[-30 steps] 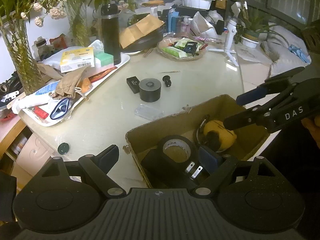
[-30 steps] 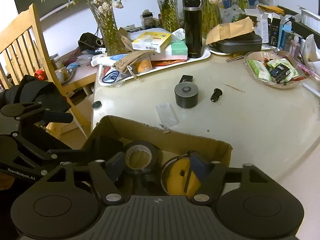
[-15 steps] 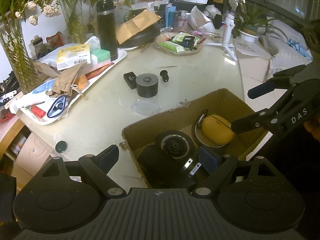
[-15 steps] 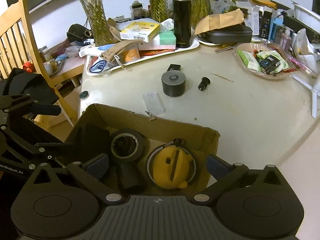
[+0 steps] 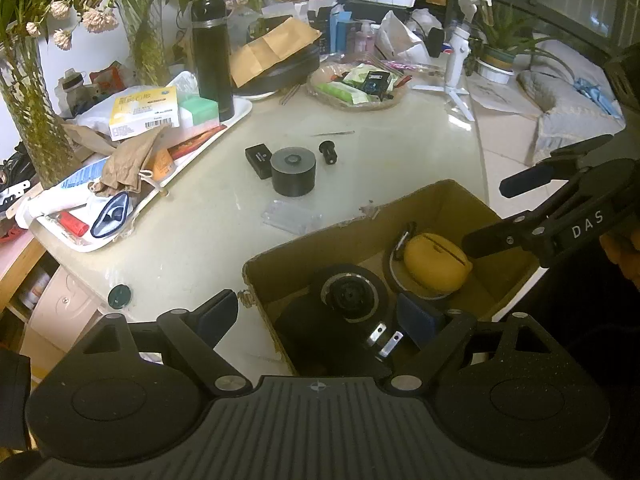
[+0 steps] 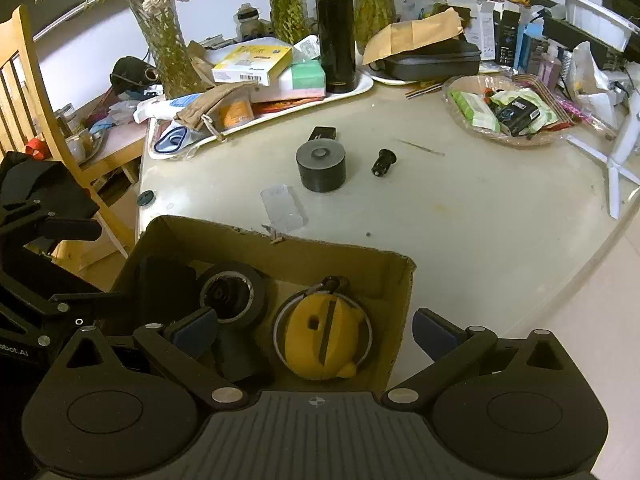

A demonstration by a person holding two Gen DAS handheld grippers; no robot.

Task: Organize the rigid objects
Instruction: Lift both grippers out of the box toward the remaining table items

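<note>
1. The cardboard box [image 6: 280,252] sits at the near edge of the bench [image 6: 480,208] and serves as the landmark. Inside it lie a tape roll [image 6: 232,294], a yellow case [image 6: 322,340] and a dark block [image 6: 164,280].
2. Both tools hover over the box, empty. The left gripper [image 5: 320,314] has its fingers spread wide apart, one outside the box's left wall; the right gripper [image 6: 314,330] likewise stands wide apart, straddling the yellow case and the box's right wall.
3. Still loose on the bench beyond the box's far wall: a clear plastic case [image 6: 284,208] just past the rim, then a black cylinder [image 6: 321,170], a small black box [image 6: 323,134] behind it, and a small black knob [image 6: 383,161] to the cylinder's right.
4. The next pick likely lies straight ahead of both grippers. The knob lies on its side, axis running diagonally away; the right gripper looks nearer to it.
5. Room is good: open bench surrounds the cylinder and knob, with the white tray [image 6: 360,84] and wicker basket [image 6: 520,138] well beyond.
</note>
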